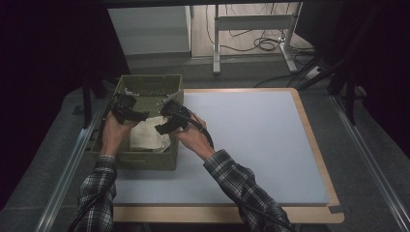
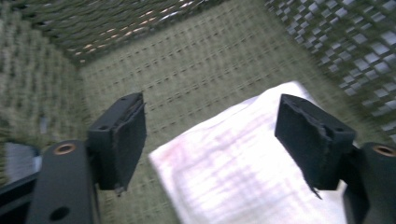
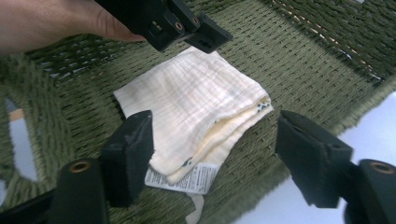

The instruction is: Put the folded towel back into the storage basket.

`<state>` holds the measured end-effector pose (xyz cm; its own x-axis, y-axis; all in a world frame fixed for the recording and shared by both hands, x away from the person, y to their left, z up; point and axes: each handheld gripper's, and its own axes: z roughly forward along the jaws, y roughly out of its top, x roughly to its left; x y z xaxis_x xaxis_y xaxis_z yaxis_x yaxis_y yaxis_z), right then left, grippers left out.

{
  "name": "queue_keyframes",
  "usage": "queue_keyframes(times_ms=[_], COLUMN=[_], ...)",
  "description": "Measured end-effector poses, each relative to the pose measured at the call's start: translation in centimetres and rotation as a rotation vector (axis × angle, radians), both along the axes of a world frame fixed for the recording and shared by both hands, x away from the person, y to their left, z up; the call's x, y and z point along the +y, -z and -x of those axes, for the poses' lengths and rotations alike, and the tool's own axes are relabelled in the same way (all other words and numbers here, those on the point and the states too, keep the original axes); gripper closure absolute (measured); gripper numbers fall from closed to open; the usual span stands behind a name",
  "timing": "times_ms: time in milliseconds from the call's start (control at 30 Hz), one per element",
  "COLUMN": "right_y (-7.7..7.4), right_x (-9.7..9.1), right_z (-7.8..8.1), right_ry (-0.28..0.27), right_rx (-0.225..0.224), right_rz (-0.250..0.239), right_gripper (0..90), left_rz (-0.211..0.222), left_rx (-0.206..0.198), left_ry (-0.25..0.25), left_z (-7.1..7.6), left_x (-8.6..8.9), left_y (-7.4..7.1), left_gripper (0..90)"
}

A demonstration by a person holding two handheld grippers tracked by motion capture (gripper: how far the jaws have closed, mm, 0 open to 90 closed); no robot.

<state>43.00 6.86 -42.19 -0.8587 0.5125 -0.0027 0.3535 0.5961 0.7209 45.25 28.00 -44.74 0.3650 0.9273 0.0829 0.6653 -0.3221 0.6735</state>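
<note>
A green woven basket (image 1: 145,162) stands at the left of the table, and a folded cream cloth (image 1: 147,137) lies flat on its floor. My left gripper (image 1: 129,110) hangs over the basket's left half. In the left gripper view the left gripper (image 2: 210,126) is open above a corner of the cloth (image 2: 233,172), with its pads clear of it. My right gripper (image 1: 169,121) hovers over the basket's right side. The right gripper (image 3: 215,144) is also open above the cloth (image 3: 191,98), nothing pinched. A white care label (image 3: 187,179) sticks out from the cloth's near edge.
The basket's mesh walls (image 2: 196,60) rise close around the left jaws. In the right gripper view, the left gripper (image 3: 187,28) and the hand (image 3: 46,23) holding it sit beyond the cloth. A pale mat (image 1: 251,135) covers the table to the basket's right.
</note>
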Motion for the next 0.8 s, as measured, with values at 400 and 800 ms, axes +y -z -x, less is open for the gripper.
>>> queue_keyframes(times_ms=[400, 800], right_y=[-0.2, 0.3], right_x=[-4.4, -9.1], right_z=[0.7, 1.5], right_ry=[-0.017, -0.012], right_rx=[0.021, 0.038], right_rz=[-0.067, -0.098], right_gripper=[12.8, 9.0], left_rz=[0.148, 0.171], left_rx=[-0.021, -0.008], left_ry=[0.057, 0.096], left_z=[1.6, 2.9], left_x=[-1.4, -3.1], left_y=[-1.3, -1.0], left_gripper=[7.3, 2.4])
